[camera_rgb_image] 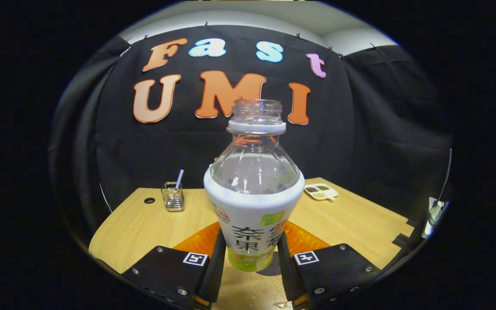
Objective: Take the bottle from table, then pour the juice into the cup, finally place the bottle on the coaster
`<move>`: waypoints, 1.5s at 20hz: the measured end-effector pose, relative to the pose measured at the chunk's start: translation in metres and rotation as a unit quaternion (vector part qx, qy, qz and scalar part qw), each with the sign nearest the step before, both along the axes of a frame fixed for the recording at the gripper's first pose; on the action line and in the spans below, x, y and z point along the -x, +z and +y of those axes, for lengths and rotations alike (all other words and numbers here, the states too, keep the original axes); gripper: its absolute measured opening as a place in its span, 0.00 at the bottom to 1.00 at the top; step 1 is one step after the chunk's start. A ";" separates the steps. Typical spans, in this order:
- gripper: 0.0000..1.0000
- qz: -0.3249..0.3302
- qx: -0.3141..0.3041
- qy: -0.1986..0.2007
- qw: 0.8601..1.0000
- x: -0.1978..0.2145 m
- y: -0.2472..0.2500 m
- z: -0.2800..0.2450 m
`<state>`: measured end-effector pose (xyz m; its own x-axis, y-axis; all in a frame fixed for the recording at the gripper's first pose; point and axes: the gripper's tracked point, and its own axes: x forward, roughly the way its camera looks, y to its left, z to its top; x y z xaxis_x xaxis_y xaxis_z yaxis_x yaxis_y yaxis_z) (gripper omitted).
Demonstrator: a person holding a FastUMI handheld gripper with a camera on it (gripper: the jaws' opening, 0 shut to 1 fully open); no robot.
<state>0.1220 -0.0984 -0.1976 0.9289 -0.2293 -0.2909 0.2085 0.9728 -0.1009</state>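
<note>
A clear plastic bottle [254, 172] with a white label and no cap stands upright between my fingers. The gripper [250, 258] is shut on its lower part, one finger pressing each side of the label. The clear upper part looks empty, and a greenish band shows at its base. A flat orange coaster [306, 237] lies on the wooden table [360, 224], showing on both sides behind the bottle's base. I cannot tell whether the bottle rests on it. Beyond the fingers to the left stands a small clear square cup [173, 197] holding a striped straw.
A small white tray [321, 191] with several compartments of dark and green bits sits at the table's far right. A round cable hole [149, 200] is in the tabletop left of the cup. The black cloth wall closes off the back.
</note>
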 end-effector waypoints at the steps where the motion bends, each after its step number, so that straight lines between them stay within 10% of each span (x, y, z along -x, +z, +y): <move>1: 0.58 0.003 0.010 -0.008 1.000 -0.006 -0.007 -0.011; 20: 0.60 0.090 -0.003 -0.044 0.995 -0.038 -0.115 -0.049; 27: 0.69 0.083 -0.006 -0.052 0.995 -0.028 -0.106 -0.052; 30: 0.87 0.075 -0.016 -0.044 0.996 -0.019 -0.095 -0.046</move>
<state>0.1414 -0.1440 -0.2926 0.8510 -0.2964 -0.4335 0.2782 0.9546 -0.1066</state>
